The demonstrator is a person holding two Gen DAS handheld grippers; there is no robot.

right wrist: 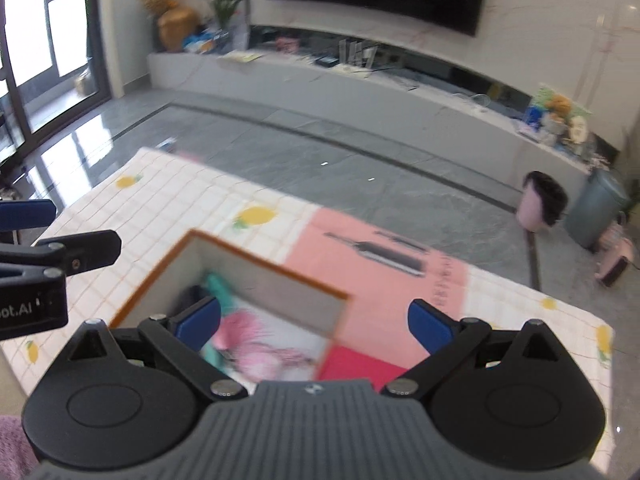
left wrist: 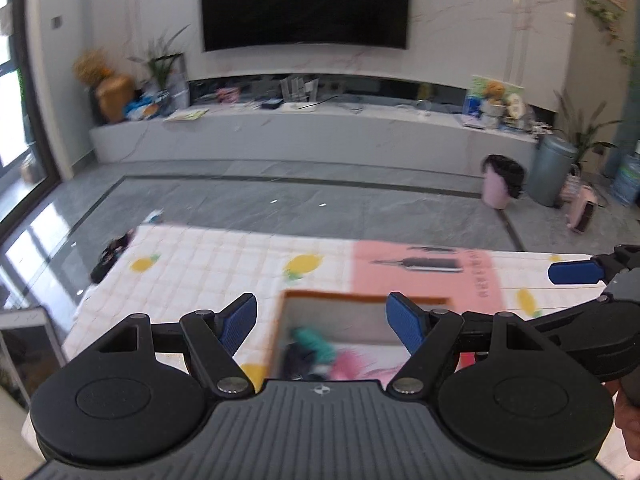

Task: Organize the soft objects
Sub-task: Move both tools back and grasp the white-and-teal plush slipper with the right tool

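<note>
- Left wrist view: the left gripper [left wrist: 322,322] hangs with its jaws wide and nothing between them.
- At 6 o'clock below it, the box [left wrist: 362,299] with an orange rim sits on the checked cloth [left wrist: 208,264]; blurred soft things [left wrist: 320,350], teal, dark and pink, lie inside.
- Right wrist view: the right gripper [right wrist: 314,322] is spread wide and empty above the same box [right wrist: 276,280], at 6 o'clock.
- Beyond, at 1 o'clock, lies a pink carton [right wrist: 384,256].
</note>
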